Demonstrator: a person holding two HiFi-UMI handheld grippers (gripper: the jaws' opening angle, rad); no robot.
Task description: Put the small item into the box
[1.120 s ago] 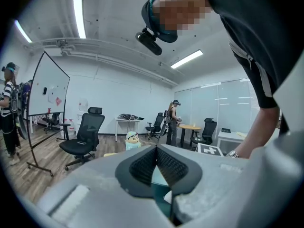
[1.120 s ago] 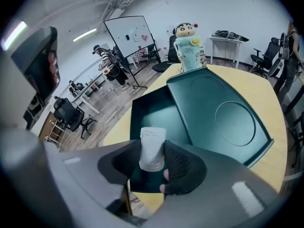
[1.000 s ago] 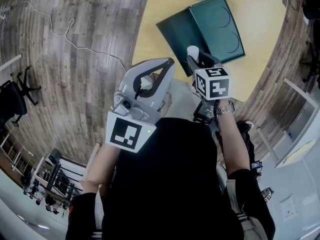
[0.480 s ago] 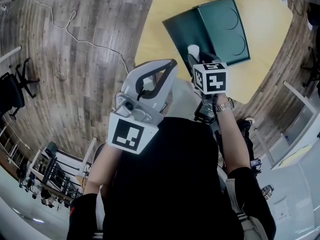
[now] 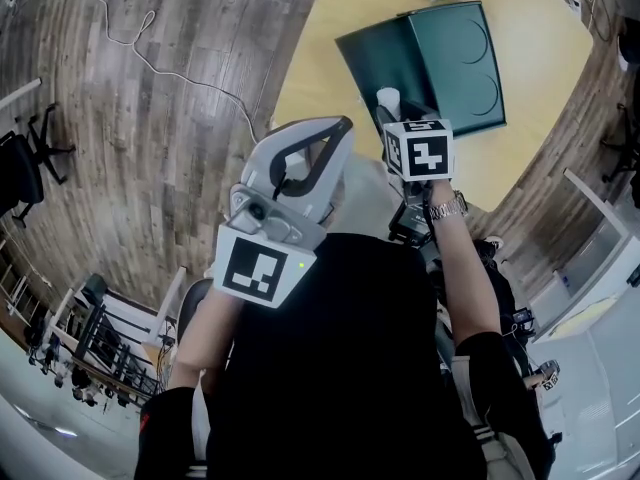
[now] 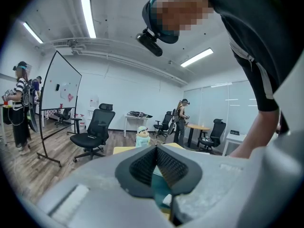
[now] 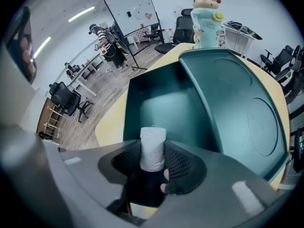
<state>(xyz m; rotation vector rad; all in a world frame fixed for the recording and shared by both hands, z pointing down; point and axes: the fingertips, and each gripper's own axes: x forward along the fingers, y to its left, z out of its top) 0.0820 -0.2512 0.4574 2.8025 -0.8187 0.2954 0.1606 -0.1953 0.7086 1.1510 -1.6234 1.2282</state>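
Jaws of the right gripper (image 7: 153, 161) are pinched on a small white roll (image 7: 153, 144), gripped around its lower half so the upper half sticks out past the tips. The roll's long axis runs the same way as the jaws, its free end aimed at the far side of the table (image 7: 111, 120).

Straight ahead of it and lower down lies the open dark green box (image 7: 161, 106), with its lid (image 7: 237, 103) folded out flat to the right. From above, the roll looks to be hanging at about the near edge of the box, though I can't say for sure that it has crossed the rim. A toy figure (image 7: 206, 13) stands beyond the far edge, well clear of all this.

The left gripper (image 6: 156, 148) is pressed together on nothing and sits further left and nearer the person's body, so the right one is plainly closer to the box.

My guess is that what's left is a short carry forward and down over the box floor, then letting go; dropped end first from height, the roll might topple or run off
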